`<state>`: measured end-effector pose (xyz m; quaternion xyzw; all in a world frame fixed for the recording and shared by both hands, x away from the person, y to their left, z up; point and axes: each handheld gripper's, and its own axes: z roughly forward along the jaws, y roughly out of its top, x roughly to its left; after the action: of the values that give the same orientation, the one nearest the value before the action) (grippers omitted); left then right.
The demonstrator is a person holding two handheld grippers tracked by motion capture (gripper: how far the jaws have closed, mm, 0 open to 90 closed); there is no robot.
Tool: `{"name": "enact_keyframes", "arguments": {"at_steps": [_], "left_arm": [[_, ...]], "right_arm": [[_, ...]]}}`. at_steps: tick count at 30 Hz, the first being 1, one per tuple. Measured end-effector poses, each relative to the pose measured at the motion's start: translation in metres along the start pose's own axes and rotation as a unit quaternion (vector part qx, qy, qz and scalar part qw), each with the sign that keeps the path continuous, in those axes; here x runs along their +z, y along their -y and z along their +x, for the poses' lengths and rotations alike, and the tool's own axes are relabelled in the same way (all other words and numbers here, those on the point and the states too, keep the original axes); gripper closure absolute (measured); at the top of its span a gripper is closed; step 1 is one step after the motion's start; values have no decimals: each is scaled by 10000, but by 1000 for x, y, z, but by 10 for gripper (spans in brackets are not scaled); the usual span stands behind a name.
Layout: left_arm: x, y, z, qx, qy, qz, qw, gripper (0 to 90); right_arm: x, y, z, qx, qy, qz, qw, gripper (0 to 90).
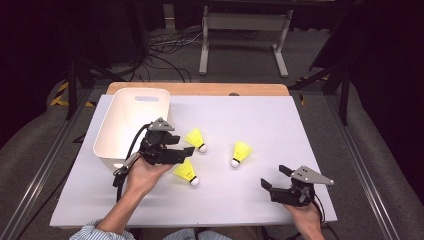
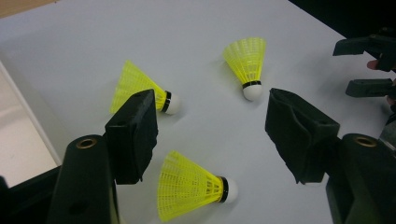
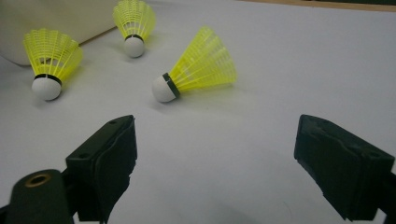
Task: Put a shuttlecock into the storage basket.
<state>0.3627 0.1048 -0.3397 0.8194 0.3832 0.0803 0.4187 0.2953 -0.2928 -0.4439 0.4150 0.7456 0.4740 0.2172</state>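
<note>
Room: dark surround, grey floor with cables and a white frame behind the table [image 1: 220, 89].
Surface: white sheet on a wooden table top; wood strip shows at the far edge.
Landmark: white plastic bin [image 1: 131, 125], far left corner of the sheet, open top, handle slot in its far wall.
Open room: right half of the sheet, away from the bin, is bare; a wide bare strip also runs along the near edge.
Shuttlecock A [image 1: 187, 173]: yellow skirt, white cork, black band; lies on its side just right of the bin's near corner, under the left gripper's tips.
Shuttlecock B [image 1: 196, 139]: same kind, just beside the bin's right wall, cork pointing away from the bin.
Shuttlecock C [image 1: 240, 153]: farther right of the bin, apart from A and B, cork toward the near edge.
Left gripper [image 1: 182, 151]: jaws spread, nothing pinched; in the left gripper view A [image 2: 191, 189] lies between and below the pads, untouched.
Right gripper [image 1: 273, 176]: near right corner, well apart from the bin, jaws spread over bare sheet.
Hidden: the bin's near right corner sits behind the left gripper; forearms cut off at the bottom edge.
</note>
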Motion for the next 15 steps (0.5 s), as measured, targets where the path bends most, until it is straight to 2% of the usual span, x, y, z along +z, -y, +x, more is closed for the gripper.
{"name": "enact_keyframes", "arguments": {"at_steps": [6,9,15], "left_arm": [[3,0,-1,-30,-86,71,9999,348],[3,0,-1,-29,-111,86,9999,349],[3,0,0,-65,-45,119,9999,365]], "right_arm": [[12,-8,11,-26,-261,135,9996,168],[24,-16,22,-99,-464,291,9984,186],[39,-25,36,-177,-687,497,9962,210]]}}
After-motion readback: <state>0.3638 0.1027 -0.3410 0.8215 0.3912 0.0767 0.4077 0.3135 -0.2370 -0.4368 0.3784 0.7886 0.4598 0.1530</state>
